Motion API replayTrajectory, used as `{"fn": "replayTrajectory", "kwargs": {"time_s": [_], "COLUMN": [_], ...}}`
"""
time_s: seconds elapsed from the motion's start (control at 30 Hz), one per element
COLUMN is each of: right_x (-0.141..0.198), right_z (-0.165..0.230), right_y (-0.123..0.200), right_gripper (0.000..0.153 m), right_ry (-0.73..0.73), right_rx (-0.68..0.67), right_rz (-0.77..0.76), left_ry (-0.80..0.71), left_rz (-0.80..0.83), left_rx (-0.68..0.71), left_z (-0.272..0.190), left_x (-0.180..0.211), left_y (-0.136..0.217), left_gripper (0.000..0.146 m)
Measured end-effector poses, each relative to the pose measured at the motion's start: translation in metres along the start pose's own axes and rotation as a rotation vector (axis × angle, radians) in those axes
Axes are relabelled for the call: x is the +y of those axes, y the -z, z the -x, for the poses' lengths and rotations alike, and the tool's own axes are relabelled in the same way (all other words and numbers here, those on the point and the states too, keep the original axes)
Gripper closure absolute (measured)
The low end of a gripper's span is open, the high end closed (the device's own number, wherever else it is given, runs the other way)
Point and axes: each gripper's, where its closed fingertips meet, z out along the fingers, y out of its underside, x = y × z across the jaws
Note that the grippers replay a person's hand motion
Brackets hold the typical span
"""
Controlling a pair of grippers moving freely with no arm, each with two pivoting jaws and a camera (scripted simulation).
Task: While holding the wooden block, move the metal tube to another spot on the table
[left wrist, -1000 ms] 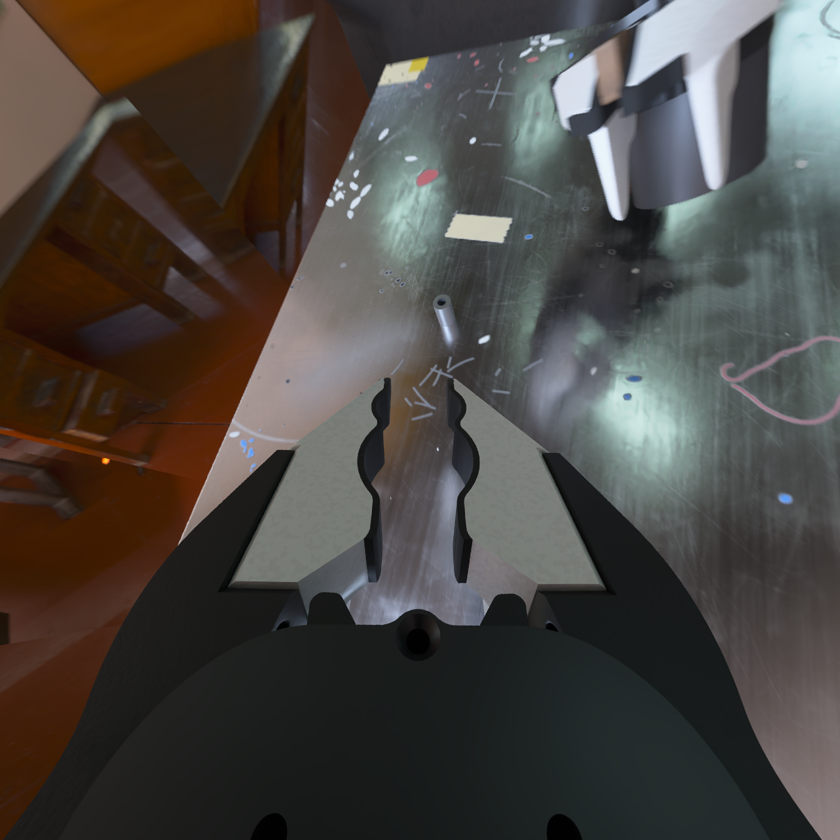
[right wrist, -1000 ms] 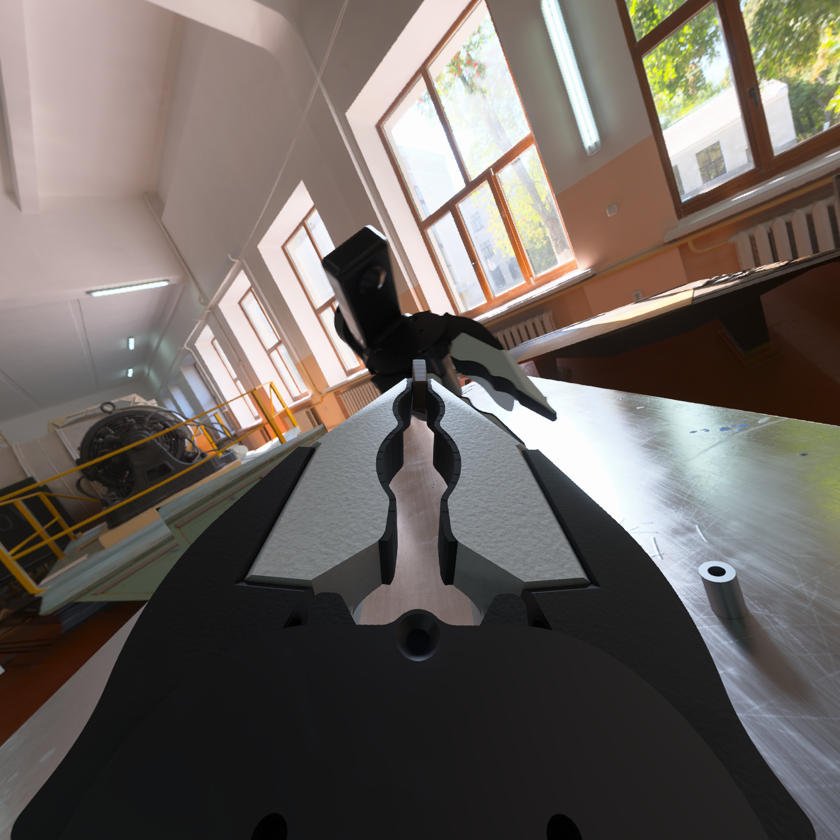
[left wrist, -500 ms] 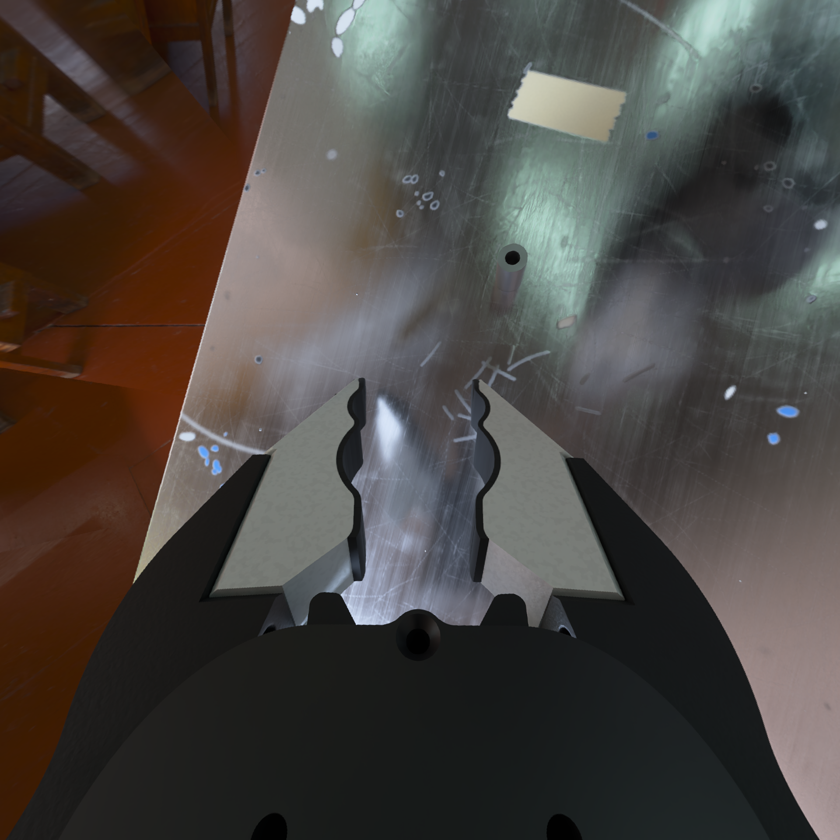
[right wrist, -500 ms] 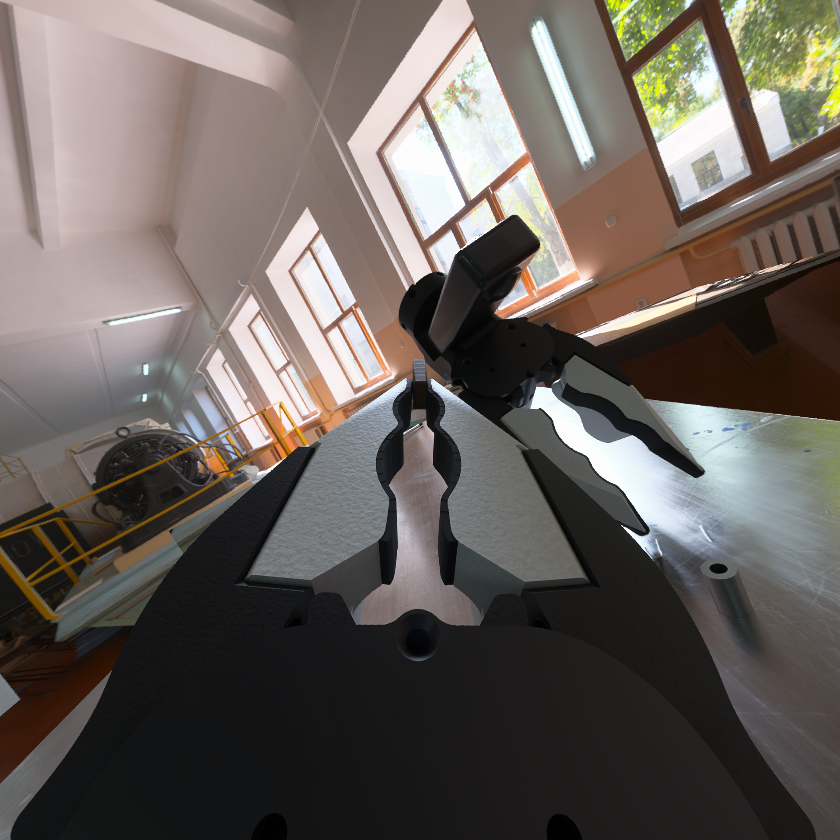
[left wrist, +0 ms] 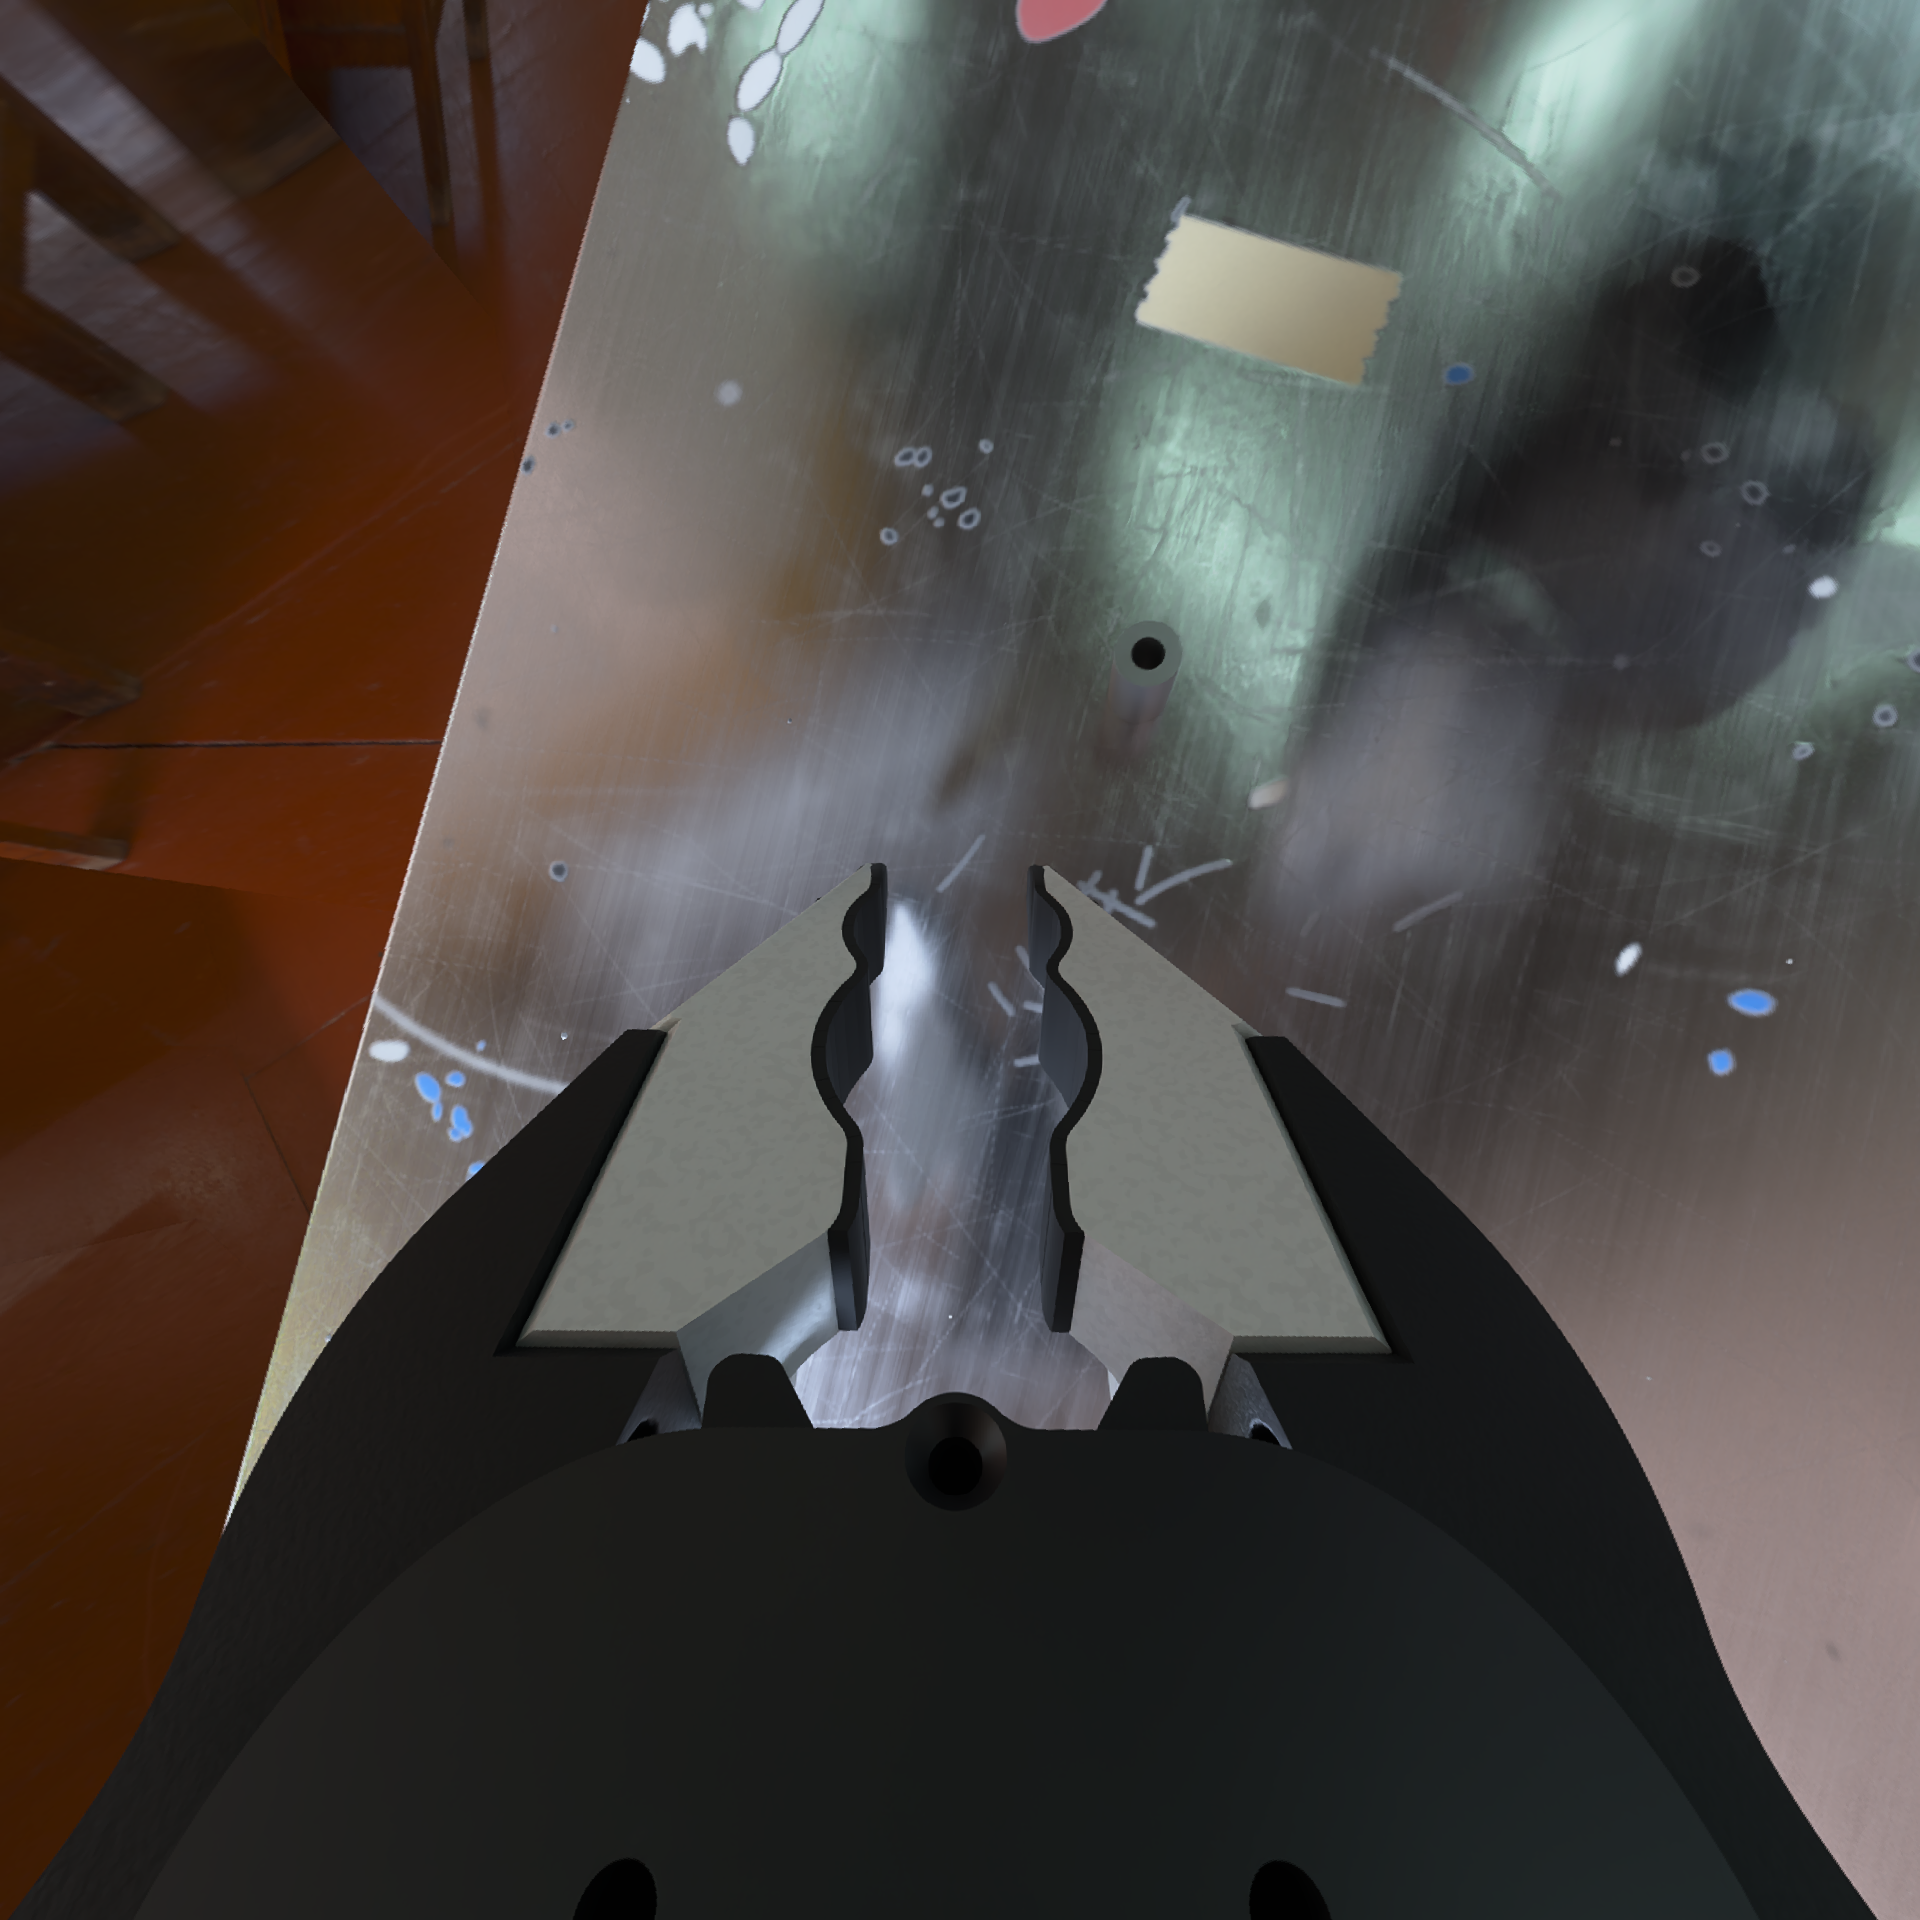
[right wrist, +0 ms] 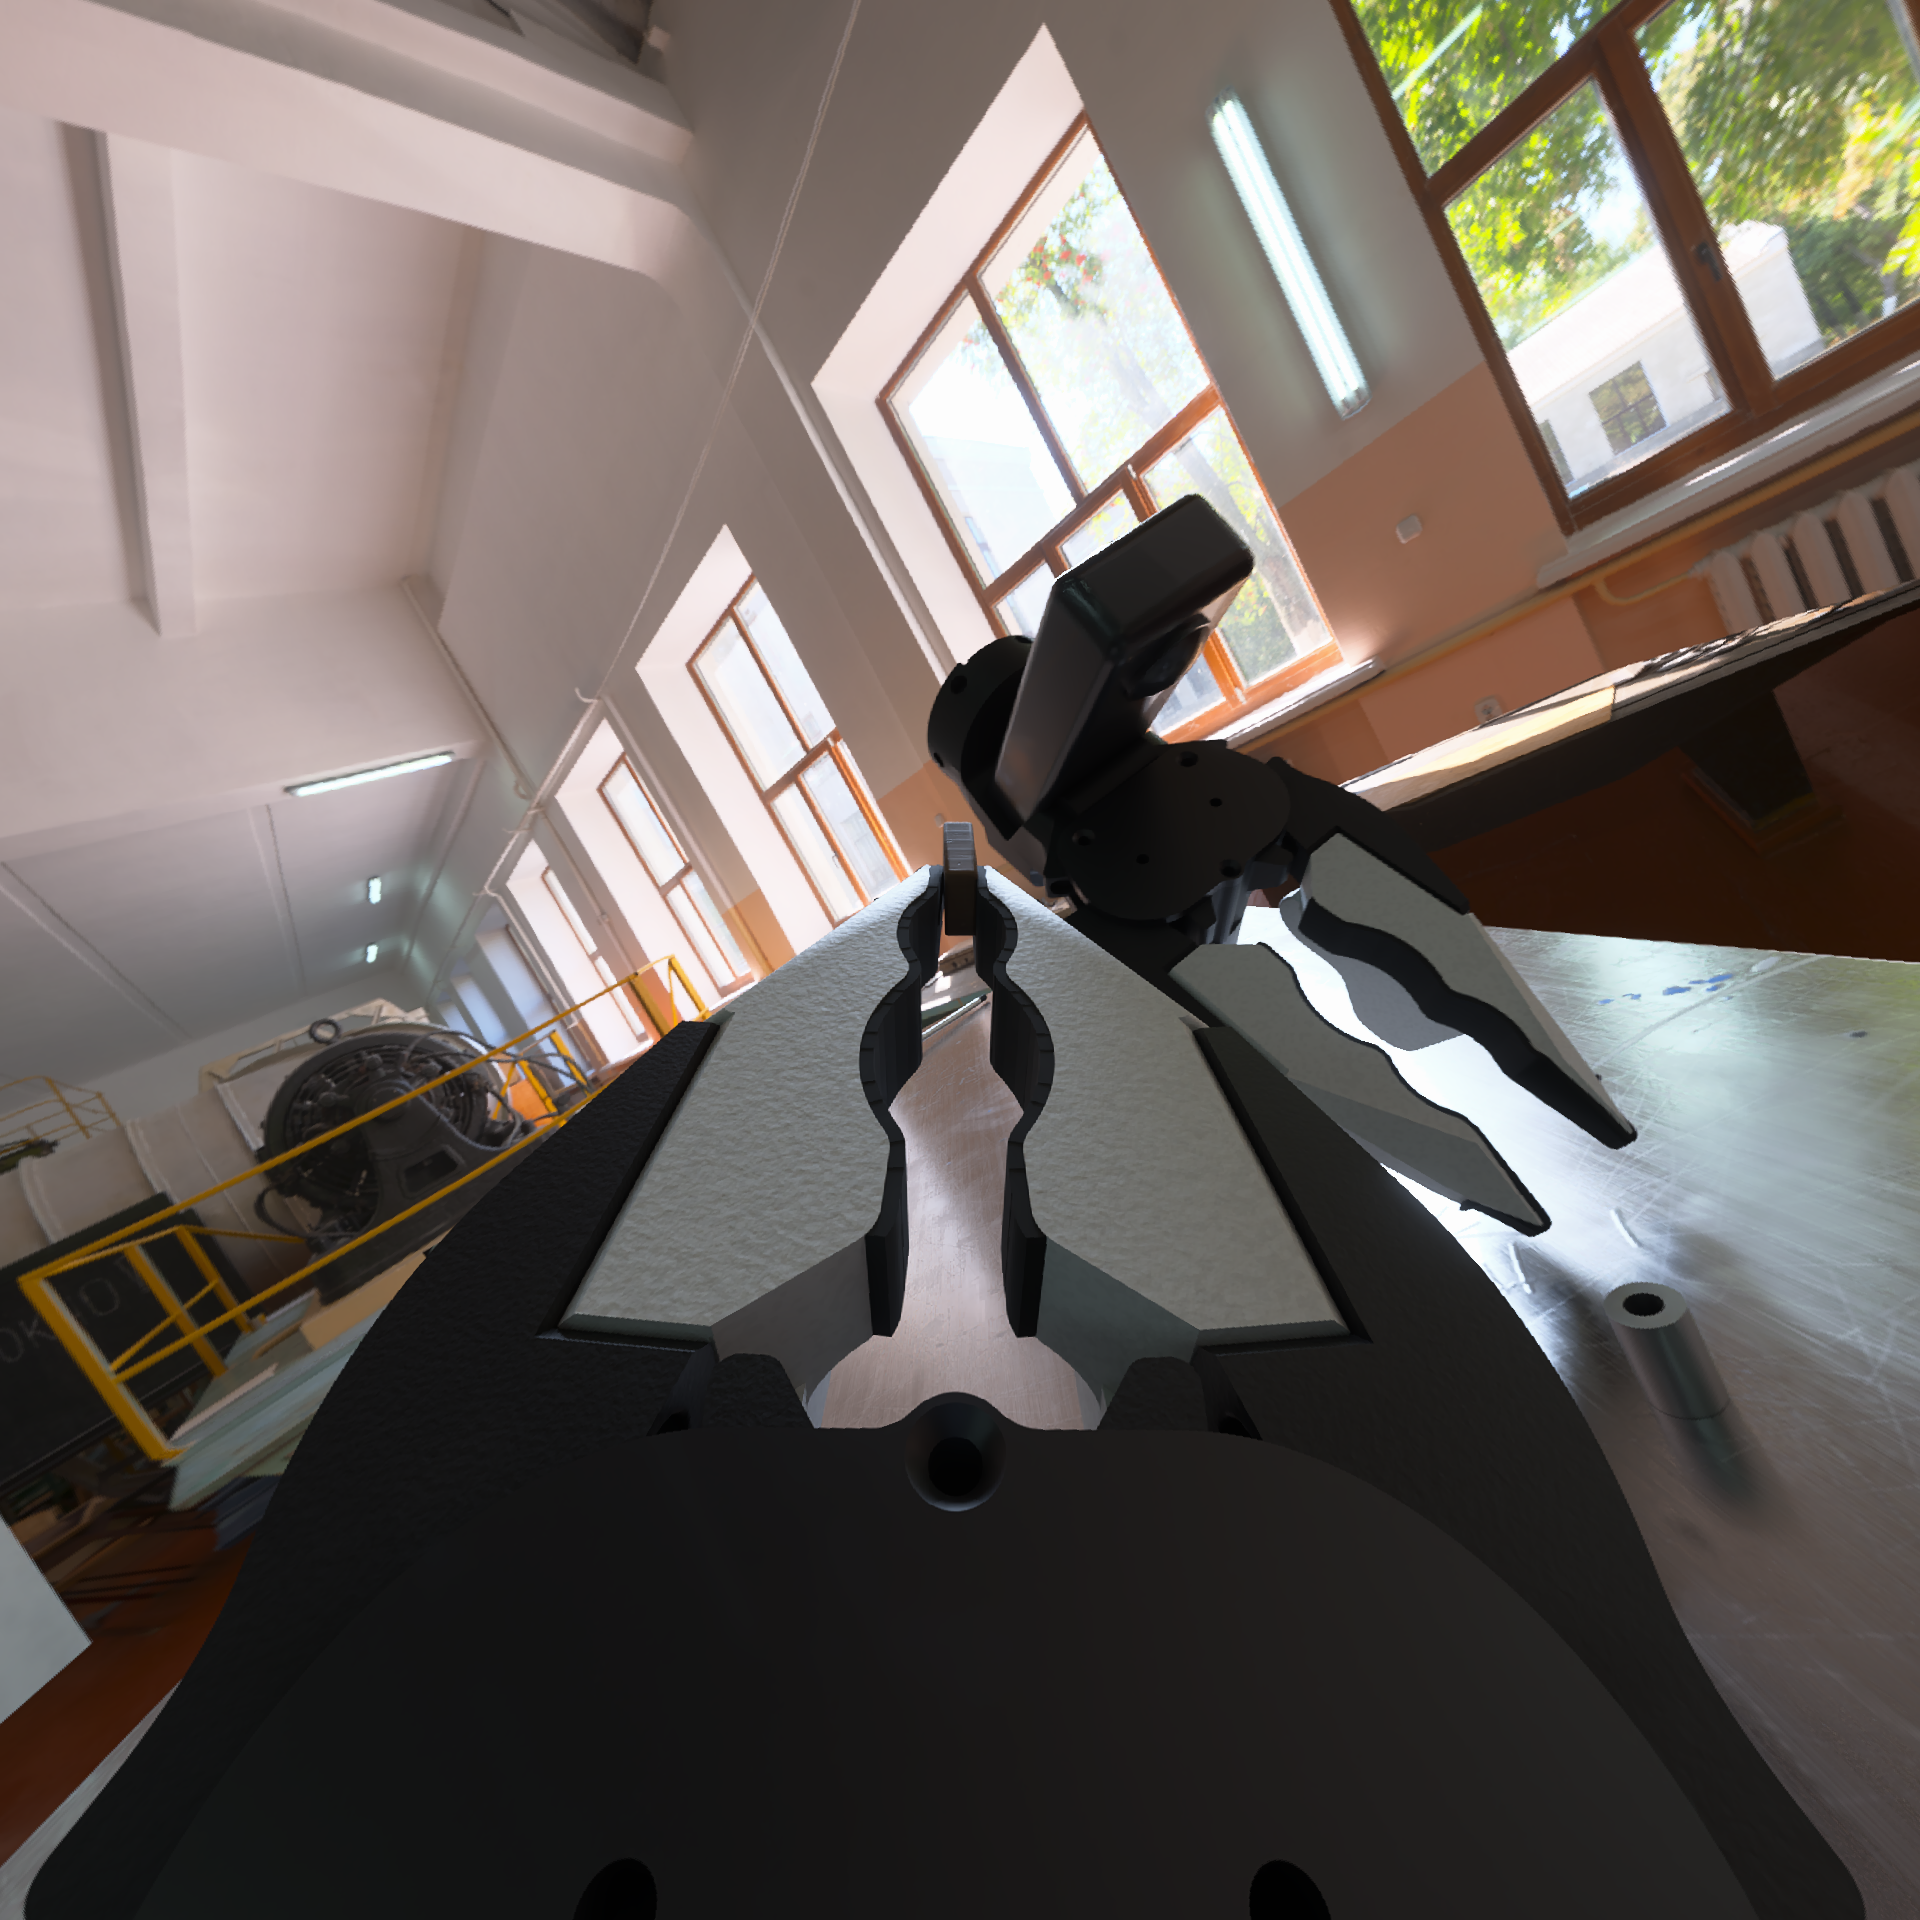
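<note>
The metal tube stands upright on the scratched metal table, ahead and a little right of my left gripper. The left gripper is open and empty, above the table and apart from the tube. My right gripper is shut on the thin wooden block, held edge-on at the fingertips above the table. In the right wrist view the tube stands low at the right, and the left gripper hangs over it with jaws apart, pointing down towards it.
The table's left edge runs close beside the left gripper, with red floor below. A beige tape patch lies on the table beyond the tube. Paint spots mark the surface. Another table and windows stand behind.
The left gripper has moved towards the tube and lower over the table; its jaws stay apart. The right gripper still holds the block, with a slight shift of view.
</note>
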Motion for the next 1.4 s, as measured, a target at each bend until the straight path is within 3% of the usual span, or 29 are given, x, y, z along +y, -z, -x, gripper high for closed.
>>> {"fn": "replayTrajectory", "kwargs": {"time_s": [0.23, 0.33, 0.57, 0.8, 0.93, 1.1, 1.2, 1.4], "right_x": [-0.01, -0.013, -0.027, -0.035, -0.037, -0.037, -0.037, -0.03], "right_z": [-0.002, -0.002, 0.0, 0.003, 0.003, 0.005, 0.004, 0.006], "right_y": [0.008, 0.02, 0.035, 0.038, 0.039, 0.039, 0.039, 0.034], "right_gripper": [0.148, 0.148, 0.148, 0.148, 0.148, 0.148, 0.148, 0.148], "right_ry": [0.052, 0.057, 0.054, 0.027, 0.023, 0.023, 0.022, 0.018], "right_rx": [0.048, 0.067, 0.068, 0.046, 0.041, 0.035, 0.036, 0.03], "right_rz": [-0.01, -0.002, -0.048, -0.095, -0.107, -0.106, -0.102, -0.068], "left_ry": [-0.015, -0.113, -0.256, -0.257, -0.245, -0.205, -0.129, 0.246], "left_rz": [-0.04, -0.087, 0.004, 0.044, 0.046, 0.016, -0.074, -0.377], "left_rx": [-0.044, -0.021, 0.015, 0.065, 0.081, 0.082, 0.093, 0.326], "left_z": [-0.004, -0.016, -0.031, -0.033, -0.033, -0.035, -0.042, -0.088], "left_x": [-0.012, -0.025, -0.033, -0.032, -0.032, -0.034, -0.042, -0.042], "left_y": [0.014, 0.018, -0.008, -0.024, -0.024, -0.017, 0.005, 0.067], "left_gripper": [0.118, 0.113, 0.105, 0.134, 0.134, 0.134, 0.134, 0.134]}}
